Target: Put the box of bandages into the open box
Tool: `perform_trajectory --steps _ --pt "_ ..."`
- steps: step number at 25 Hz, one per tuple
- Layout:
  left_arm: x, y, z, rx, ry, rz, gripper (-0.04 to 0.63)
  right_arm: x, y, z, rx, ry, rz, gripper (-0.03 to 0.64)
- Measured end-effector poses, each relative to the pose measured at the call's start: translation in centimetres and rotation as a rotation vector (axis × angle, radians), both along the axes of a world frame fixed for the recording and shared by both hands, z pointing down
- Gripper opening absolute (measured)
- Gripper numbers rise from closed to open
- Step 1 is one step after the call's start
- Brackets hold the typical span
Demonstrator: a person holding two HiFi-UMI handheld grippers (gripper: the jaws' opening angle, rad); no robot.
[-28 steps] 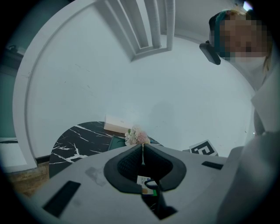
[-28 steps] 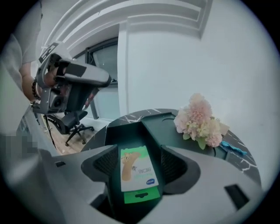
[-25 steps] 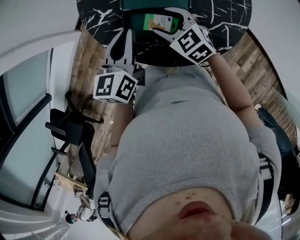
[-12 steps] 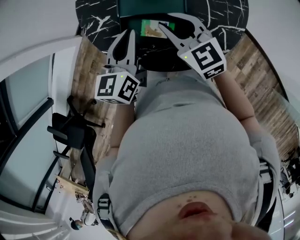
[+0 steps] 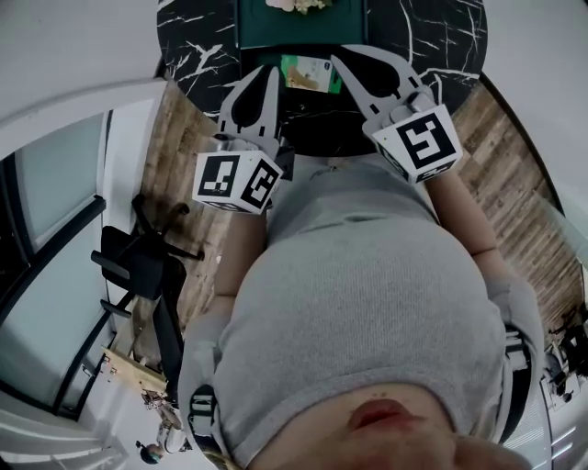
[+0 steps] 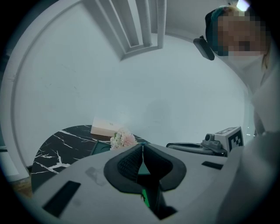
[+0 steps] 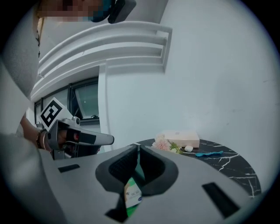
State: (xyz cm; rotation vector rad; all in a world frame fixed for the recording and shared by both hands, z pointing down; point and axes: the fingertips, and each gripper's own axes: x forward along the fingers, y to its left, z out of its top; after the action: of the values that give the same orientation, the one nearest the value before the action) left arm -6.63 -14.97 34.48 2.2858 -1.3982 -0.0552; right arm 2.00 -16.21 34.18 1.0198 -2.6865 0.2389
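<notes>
Near the front edge of the table [image 5: 197, 37], the box of bandages [image 5: 310, 73] lies flat at the near side of the dark green open box [image 5: 257, 23]; whether it is inside, I cannot tell. Above it, the right gripper [image 7: 138, 146] has just been closing, its tips now together on nothing. Beside it, the left gripper [image 6: 141, 146] is likewise closed and empty.

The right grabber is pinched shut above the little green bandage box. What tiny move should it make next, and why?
Probably draw the right gripper back and away. Its jaws have just closed with nothing between them, and the bandage box lies loose below them, so there seems nothing left for it to grip.
</notes>
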Motion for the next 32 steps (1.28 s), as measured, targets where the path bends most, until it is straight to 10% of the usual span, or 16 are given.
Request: perform_trajectory --steps 32 --pt "1.3 -0.4 -5.6 0.138 -0.024 0.011 0.018 3.3 -0.4 -5.8 0.103 -0.107 0.071 0.063"
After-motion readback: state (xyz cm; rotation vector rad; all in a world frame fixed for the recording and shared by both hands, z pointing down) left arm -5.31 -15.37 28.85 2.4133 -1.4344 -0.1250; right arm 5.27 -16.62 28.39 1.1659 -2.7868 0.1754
